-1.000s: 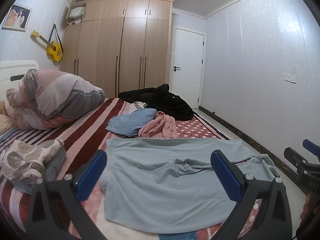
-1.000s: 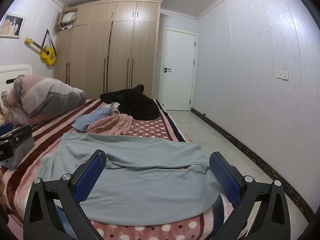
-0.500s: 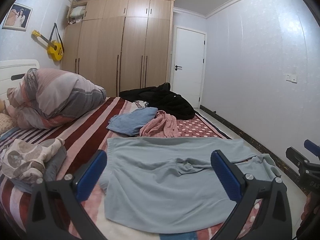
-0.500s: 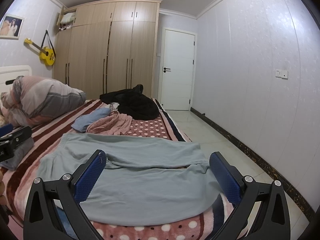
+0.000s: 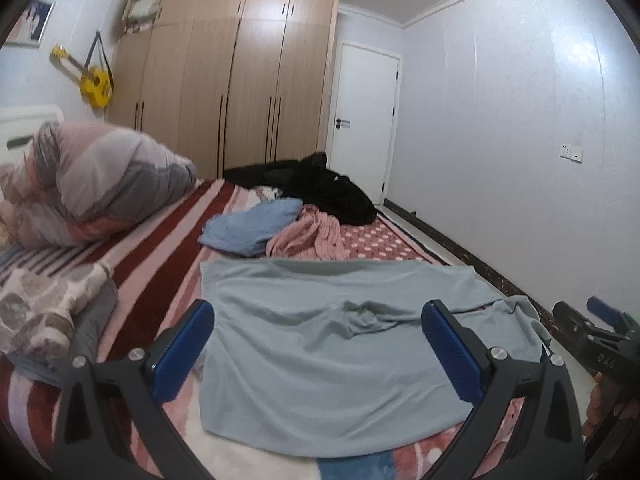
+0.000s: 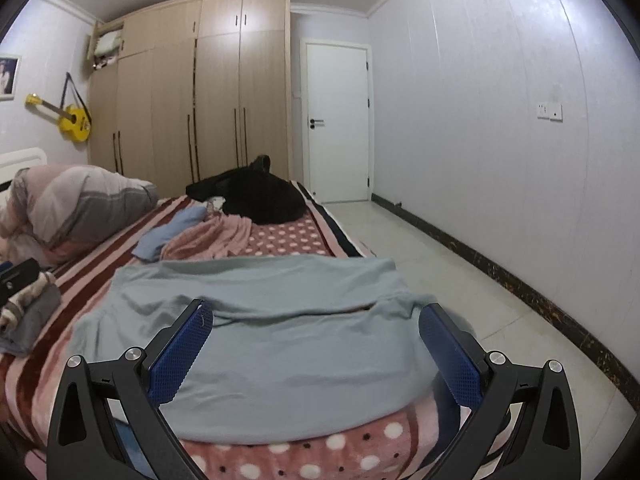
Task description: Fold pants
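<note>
Light blue-grey pants (image 5: 320, 344) lie spread flat across the near end of the bed, folded in half lengthwise, with one end hanging over the bed's right edge; they also show in the right wrist view (image 6: 280, 344). My left gripper (image 5: 318, 348) is open and empty, held just above the pants near their left part. My right gripper (image 6: 316, 350) is open and empty above the right part of the pants, and shows at the right edge of the left wrist view (image 5: 600, 320).
A striped and dotted blanket (image 5: 156, 240) covers the bed. A blue garment (image 5: 252, 226), a pink garment (image 5: 308, 236) and a black jacket (image 5: 320, 188) lie beyond the pants. A rolled duvet (image 5: 100, 184) and folded clothes (image 5: 44, 312) sit left. Tiled floor (image 6: 460, 280) runs along the right.
Both grippers stay open and empty. The right gripper has swung a little to the right and tilted. The left wrist view has shifted slightly. The pants have not moved.
</note>
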`<state>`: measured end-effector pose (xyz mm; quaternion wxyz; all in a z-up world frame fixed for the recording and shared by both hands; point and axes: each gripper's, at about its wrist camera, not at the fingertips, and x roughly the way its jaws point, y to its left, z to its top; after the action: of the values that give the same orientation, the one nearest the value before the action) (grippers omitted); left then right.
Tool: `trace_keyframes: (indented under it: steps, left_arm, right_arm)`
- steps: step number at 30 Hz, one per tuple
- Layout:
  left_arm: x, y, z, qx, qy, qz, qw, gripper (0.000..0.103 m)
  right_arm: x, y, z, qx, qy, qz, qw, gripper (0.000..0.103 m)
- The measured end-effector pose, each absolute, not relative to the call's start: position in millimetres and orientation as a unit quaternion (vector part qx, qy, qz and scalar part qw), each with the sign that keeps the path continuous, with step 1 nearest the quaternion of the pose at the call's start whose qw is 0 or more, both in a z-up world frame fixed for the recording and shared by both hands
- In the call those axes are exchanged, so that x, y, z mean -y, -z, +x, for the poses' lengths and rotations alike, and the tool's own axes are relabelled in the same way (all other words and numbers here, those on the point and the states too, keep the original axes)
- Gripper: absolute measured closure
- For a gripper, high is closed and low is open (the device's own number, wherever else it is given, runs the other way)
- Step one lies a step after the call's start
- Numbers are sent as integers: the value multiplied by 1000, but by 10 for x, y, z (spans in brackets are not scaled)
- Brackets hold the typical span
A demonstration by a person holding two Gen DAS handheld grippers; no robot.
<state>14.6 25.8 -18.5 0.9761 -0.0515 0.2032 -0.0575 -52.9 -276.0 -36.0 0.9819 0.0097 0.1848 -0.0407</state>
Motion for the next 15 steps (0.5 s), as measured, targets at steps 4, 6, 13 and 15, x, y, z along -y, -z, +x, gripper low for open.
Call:
trace_keyframes:
  steps: [4, 6, 13, 15]
  left_arm:
    - [-503, 447, 263, -257, 45, -68, 963, 1]
    - [-613, 619, 292, -283, 37, -73, 956, 1]
    - [-833, 1313, 356, -380, 47, -145, 912, 1]
    - [-856, 1503, 394, -406, 57, -174, 895, 1]
  right_arm:
    - [2911, 577, -396, -217, 43, 34, 975, 1]
    - [2988, 724, -330, -230, 47, 45, 971, 1]
    - [3173, 1169, -149, -278, 56, 46, 958, 0]
    - [3201, 1266, -111, -293, 53, 46, 954, 0]
